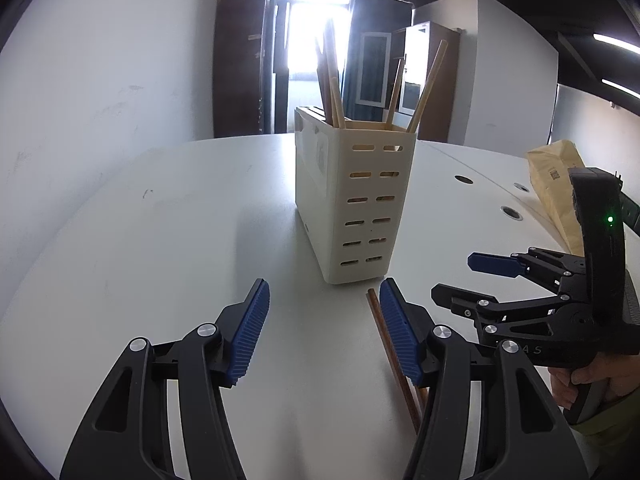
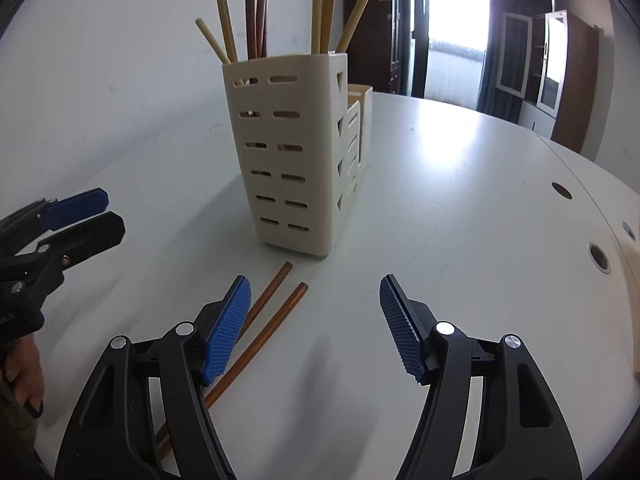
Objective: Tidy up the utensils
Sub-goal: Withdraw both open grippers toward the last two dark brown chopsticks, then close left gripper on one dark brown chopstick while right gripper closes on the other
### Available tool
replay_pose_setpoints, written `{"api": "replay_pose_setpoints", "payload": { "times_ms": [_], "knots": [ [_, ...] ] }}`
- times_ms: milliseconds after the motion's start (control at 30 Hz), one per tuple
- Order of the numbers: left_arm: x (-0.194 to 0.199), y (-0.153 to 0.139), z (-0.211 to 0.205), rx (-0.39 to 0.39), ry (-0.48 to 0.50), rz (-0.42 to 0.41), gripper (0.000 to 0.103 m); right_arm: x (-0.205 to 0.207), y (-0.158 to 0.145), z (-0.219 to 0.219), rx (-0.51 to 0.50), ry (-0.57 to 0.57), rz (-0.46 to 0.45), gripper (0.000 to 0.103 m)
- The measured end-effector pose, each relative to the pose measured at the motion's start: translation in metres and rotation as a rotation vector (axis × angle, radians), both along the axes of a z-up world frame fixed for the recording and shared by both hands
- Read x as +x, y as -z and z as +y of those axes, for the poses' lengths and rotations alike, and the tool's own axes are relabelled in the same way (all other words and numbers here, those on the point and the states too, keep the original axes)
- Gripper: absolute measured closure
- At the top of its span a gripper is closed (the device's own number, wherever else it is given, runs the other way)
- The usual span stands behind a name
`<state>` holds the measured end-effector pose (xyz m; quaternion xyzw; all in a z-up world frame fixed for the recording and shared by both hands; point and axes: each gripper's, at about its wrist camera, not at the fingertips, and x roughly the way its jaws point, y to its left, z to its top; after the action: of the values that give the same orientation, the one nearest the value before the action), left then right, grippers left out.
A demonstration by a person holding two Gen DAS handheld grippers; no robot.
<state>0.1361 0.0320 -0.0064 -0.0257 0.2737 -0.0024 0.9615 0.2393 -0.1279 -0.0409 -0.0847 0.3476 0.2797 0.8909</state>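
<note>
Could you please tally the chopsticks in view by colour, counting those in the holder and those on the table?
Pale bamboo chopsticks in the cream slotted plastic holder: 5
Dark brown wooden chopsticks in holder: 2
Reddish-brown wooden chopsticks on the white table: 2
Total: 9

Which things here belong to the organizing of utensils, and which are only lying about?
Belong to the job:
- cream slotted plastic utensil holder
- two reddish-brown wooden chopsticks lying on the table
- pale and dark chopsticks standing in the holder

Only lying about:
- brown paper package
- white round table itself
</note>
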Motion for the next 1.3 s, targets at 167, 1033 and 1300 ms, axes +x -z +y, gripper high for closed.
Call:
{"api": "replay_pose_setpoints", "payload": {
  "times_ms": [167,1033,1300],
  "knots": [
    [0.003,0.005,0.000,0.003,-0.001,0.019,0.045,0.005,0.014,0.009,-0.053,0.004,0.048,0.036],
    [0.005,0.007,-0.004,0.018,0.002,0.031,0.043,0.006,0.045,0.027,-0.138,0.001,0.140,0.055],
    [0.015,0.017,-0.008,0.033,0.002,0.082,0.043,0.001,0.043,0.018,-0.137,-0.021,0.143,0.077]
  ]
}}
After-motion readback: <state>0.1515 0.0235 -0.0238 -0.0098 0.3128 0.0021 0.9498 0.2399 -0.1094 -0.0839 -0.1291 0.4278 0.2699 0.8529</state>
